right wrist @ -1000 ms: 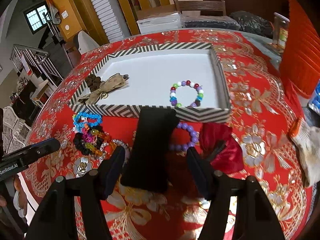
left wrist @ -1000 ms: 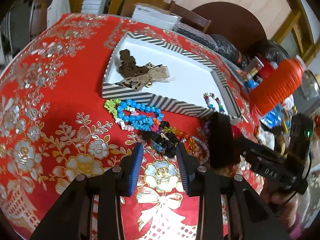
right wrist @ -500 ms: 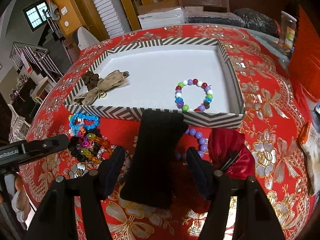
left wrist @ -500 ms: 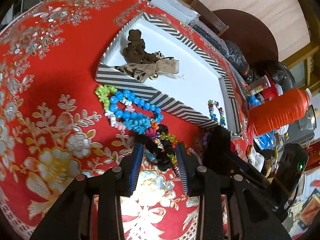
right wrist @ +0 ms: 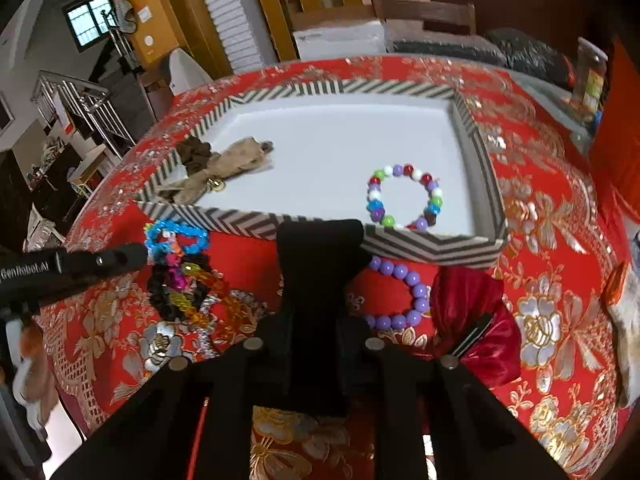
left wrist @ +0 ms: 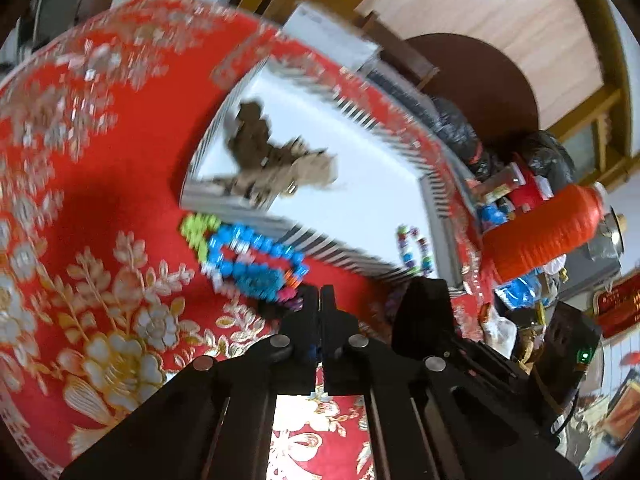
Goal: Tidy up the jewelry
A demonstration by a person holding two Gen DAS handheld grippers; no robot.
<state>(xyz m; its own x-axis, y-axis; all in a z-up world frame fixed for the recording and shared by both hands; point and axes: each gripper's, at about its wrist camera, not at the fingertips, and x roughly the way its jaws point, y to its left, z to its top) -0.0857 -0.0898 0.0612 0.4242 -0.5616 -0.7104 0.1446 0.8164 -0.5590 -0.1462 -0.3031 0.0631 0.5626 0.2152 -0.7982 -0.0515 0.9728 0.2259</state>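
A striped tray [right wrist: 436, 246] on the red tablecloth holds a multicolour bead bracelet [right wrist: 404, 196] and a tan bow with a brown scrunchie [right wrist: 224, 164]. In front of it lie a pile of bracelets [right wrist: 180, 280], a purple bead bracelet [right wrist: 400, 276] and a red velvet bow clip [right wrist: 472, 320]. My right gripper [right wrist: 314, 320] is closing, its pads squeezing the waist of a black ribbed fabric band [right wrist: 320, 256]. My left gripper [left wrist: 320, 294] is shut, fingers pressed together, tips at the near edge of the pile by the blue bracelet [left wrist: 256, 264]. I see nothing between them.
An orange ribbed container [left wrist: 548, 228] and cluttered small items crowd the table's right side. A white box [right wrist: 340, 40] and black bags [right wrist: 520, 52] sit behind the tray. A pale cloth [right wrist: 628, 320] lies at the far right edge.
The left jaws have come together at the bracelet pile and its view has rolled and blurred. The right jaws have closed in on the black band, pinching its middle narrow.
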